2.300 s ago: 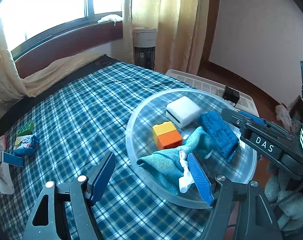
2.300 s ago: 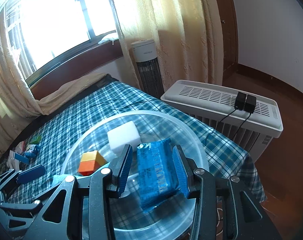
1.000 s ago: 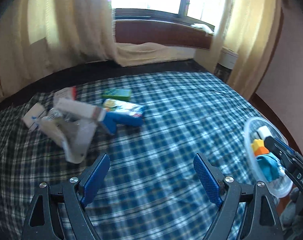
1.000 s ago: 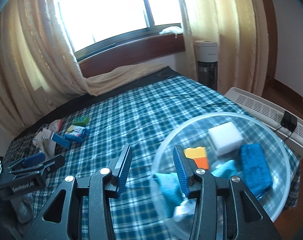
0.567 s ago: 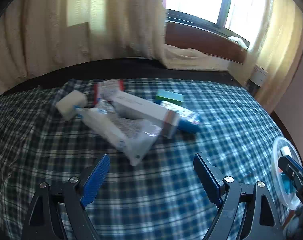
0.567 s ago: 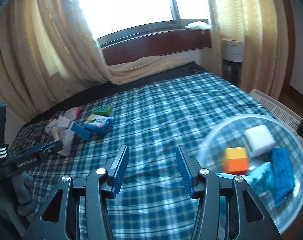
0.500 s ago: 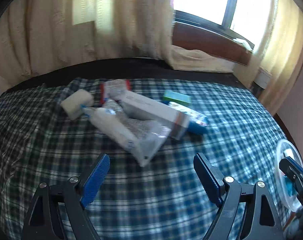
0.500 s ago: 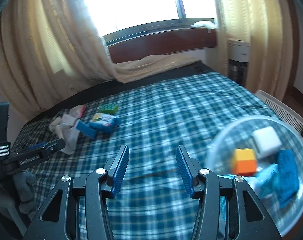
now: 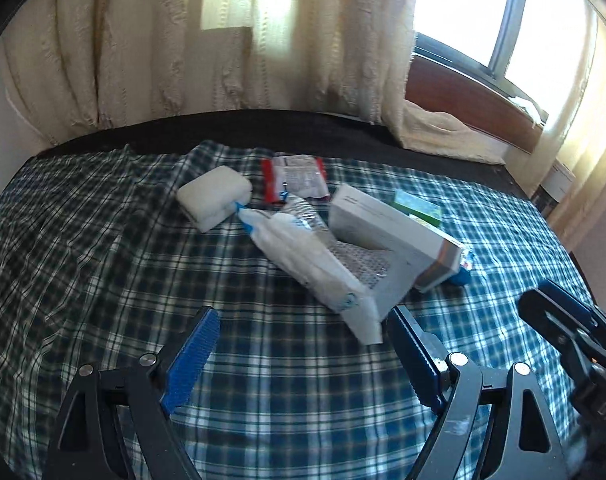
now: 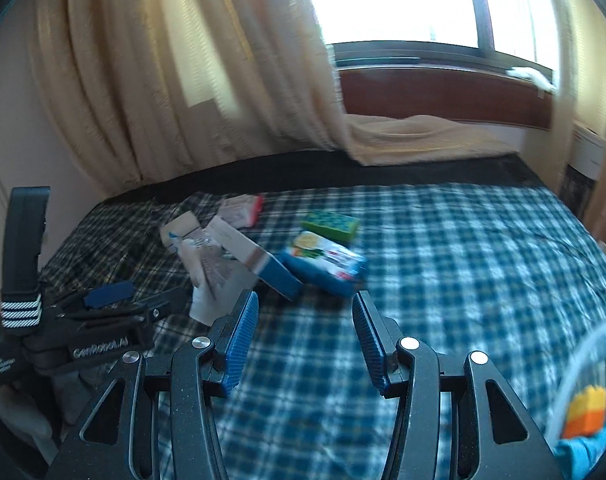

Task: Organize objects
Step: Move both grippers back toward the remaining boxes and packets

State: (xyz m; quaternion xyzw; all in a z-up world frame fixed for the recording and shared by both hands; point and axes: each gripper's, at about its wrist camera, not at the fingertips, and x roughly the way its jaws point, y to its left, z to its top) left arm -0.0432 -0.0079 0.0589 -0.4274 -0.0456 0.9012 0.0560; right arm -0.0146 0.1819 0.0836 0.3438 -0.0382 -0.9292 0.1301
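A pile of loose items lies on the plaid bed: a long white box (image 9: 391, 232), a white plastic packet (image 9: 311, 268), a white roll (image 9: 215, 196), a red-edged packet (image 9: 295, 178) and a green box (image 9: 417, 206). My left gripper (image 9: 303, 360) is open and empty, just short of the packet. My right gripper (image 10: 305, 332) is open and empty, near the blue-ended box (image 10: 255, 258) and a blue snack packet (image 10: 327, 260). The clear bowl (image 10: 583, 356) holding a yellow-orange block (image 10: 587, 412) sits at the right edge.
The plaid blanket (image 9: 103, 280) covers the bed. Cream curtains (image 9: 183, 40) and a window with a dark wood sill (image 10: 443, 88) stand behind it. The other gripper shows at the right of the left wrist view (image 9: 575, 344) and at the left of the right wrist view (image 10: 83, 320).
Both grippers have swung left, away from the bowl and toward the pile of items. The pile is now closer and nearer the middle of both views. Both stay open.
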